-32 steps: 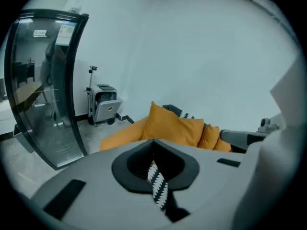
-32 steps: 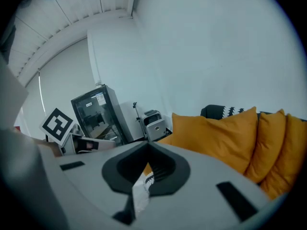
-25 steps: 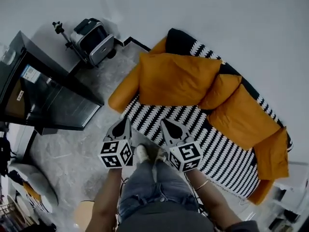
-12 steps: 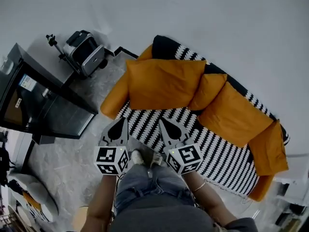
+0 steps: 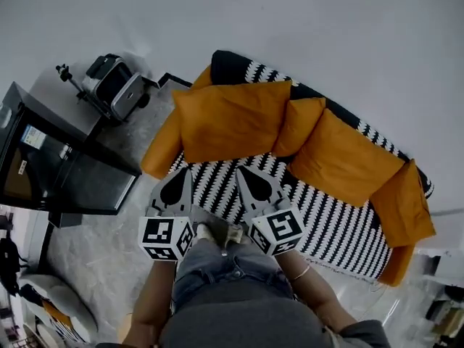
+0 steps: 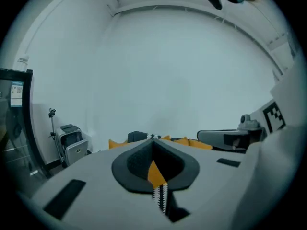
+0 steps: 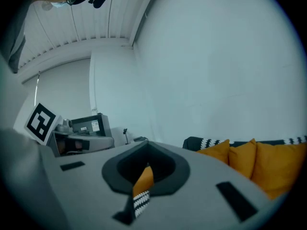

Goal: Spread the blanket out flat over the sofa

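- Left gripper (image 5: 180, 181): jaws pressed tight together with nothing pinched; the narrow slot behind its tips shows only a sliver of orange and zigzag pattern lying beyond it; it points almost level, tipped slightly down, towards the sofa (image 5: 161, 156).
- Right gripper (image 5: 249, 181): jaws likewise closed on nothing; it sits near the left one, side by side but apart, aimed the same way.
- Blanket (image 5: 341, 223): black with rows of white zigzag; it lies ahead of and below both grippers, covering the seat from under their tips and running well off past the right gripper's outer side; a strip of it also shows along the top of the sofa back, beyond the cushions (image 5: 232, 118); neither gripper holds it.
- Cushions: orange, leaning in a row against the sofa back, beyond the gripper tips; the largest is straight ahead of both grippers, the others further to the right gripper's side.
- The sofa's orange armrest is ahead of the left gripper, just to its outer side.
- Cabinet (image 5: 72, 180): dark, glass-fronted, well off to the left gripper's outer side; a grey case (image 5: 116, 93) with a stand is beyond it, by the wall (image 5: 326, 27).
- Jeans (image 5: 217, 267) and shoes (image 5: 215, 232): directly behind and below the two grippers; the shoes are on the grey floor (image 5: 94, 259) near the blanket's near edge.
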`<state>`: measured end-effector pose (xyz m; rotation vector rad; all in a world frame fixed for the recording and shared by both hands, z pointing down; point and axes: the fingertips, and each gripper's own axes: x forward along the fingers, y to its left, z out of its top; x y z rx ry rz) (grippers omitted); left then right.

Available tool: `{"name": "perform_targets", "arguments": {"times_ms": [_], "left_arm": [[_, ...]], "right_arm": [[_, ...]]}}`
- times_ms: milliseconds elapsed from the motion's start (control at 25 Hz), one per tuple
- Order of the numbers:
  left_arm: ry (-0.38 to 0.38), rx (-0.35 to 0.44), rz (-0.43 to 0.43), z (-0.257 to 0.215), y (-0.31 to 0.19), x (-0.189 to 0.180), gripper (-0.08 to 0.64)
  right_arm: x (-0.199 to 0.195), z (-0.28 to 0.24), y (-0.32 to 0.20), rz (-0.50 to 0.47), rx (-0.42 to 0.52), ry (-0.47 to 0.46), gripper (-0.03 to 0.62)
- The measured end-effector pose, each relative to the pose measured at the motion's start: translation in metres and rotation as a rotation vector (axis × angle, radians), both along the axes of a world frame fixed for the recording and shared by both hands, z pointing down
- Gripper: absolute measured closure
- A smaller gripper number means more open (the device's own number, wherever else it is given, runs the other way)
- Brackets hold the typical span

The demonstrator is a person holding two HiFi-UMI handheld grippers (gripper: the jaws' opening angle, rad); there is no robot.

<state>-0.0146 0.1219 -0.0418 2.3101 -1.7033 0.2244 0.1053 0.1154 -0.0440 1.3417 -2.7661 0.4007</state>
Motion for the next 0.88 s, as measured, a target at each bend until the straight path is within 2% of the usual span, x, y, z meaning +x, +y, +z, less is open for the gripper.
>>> {"name": "perform_targets", "arguments": {"times_ms": [880], "left_arm": [[-0.002, 0.079, 0.06, -0.017, -0.001, 0.054, 0.541]], "right_arm": [[0.036, -0.016, 0.004, 0.016, 0.075, -0.032, 0.583]]}}
